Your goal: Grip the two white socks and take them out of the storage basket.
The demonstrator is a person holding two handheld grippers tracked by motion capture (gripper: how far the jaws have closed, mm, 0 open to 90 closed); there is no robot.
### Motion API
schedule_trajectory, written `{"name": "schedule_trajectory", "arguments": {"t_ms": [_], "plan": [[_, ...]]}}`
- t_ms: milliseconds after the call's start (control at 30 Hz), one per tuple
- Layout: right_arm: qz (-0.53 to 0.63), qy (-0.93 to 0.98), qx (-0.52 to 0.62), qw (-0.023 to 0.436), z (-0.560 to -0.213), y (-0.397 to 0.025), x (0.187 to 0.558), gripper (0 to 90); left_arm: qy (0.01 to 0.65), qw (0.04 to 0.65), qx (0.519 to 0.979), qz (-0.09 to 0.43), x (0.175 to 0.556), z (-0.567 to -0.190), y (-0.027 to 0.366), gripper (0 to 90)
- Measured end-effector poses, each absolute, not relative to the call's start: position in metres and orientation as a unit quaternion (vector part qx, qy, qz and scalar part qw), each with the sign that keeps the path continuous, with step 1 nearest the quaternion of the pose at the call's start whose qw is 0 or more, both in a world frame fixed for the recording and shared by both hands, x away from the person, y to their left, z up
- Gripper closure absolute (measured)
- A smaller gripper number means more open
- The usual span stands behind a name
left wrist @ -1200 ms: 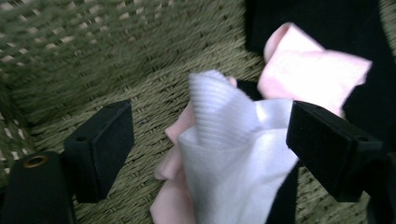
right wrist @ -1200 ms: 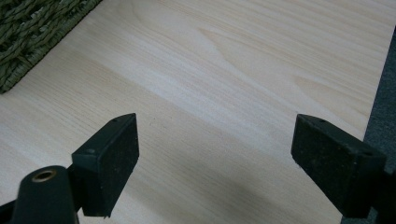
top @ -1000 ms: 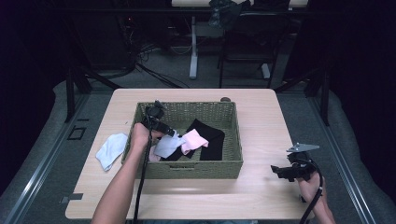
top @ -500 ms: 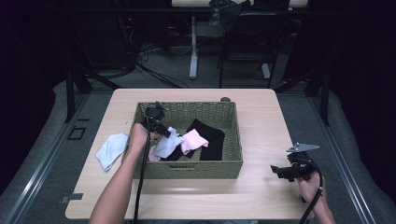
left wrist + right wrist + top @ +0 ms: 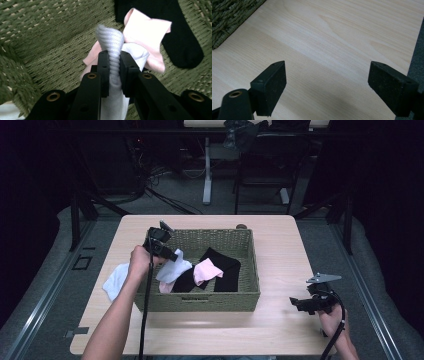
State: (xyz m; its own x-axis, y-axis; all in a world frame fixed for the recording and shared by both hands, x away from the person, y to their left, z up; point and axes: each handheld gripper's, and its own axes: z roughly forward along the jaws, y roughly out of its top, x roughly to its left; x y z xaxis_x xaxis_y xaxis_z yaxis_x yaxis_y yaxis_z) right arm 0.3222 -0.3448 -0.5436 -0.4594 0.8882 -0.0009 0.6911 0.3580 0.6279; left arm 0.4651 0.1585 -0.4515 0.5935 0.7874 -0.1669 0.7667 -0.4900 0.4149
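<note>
One white sock (image 5: 113, 75) is clamped between the jaws of the left gripper (image 5: 114, 72), its ribbed cuff poking up past the pads and the rest hanging down toward the camera. In the high view the sock (image 5: 173, 268) hangs over the left part of the basket (image 5: 200, 301), lifted above the things inside. Beneath it lie a pink sock (image 5: 150, 32) and a black sock (image 5: 182, 45) on the woven basket floor; the pink one partly overlaps the black one. Another white sock (image 5: 115, 280) lies on the table (image 5: 280, 335) just outside the basket's left wall. The right gripper (image 5: 327, 85) hovers over bare wood well to the right of the basket, jaws spread wide and holding nothing.
</note>
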Motion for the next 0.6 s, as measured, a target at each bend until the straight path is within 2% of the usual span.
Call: {"name": "schedule_trajectory", "arguments": {"t_ms": [600], "plan": [[0.283, 0.806, 0.490, 0.173, -0.545, -0.344, 0.322, 14.7, 0.438, 0.248, 0.863, 0.041, 0.462, -0.401, 0.161, 80.4]]}}
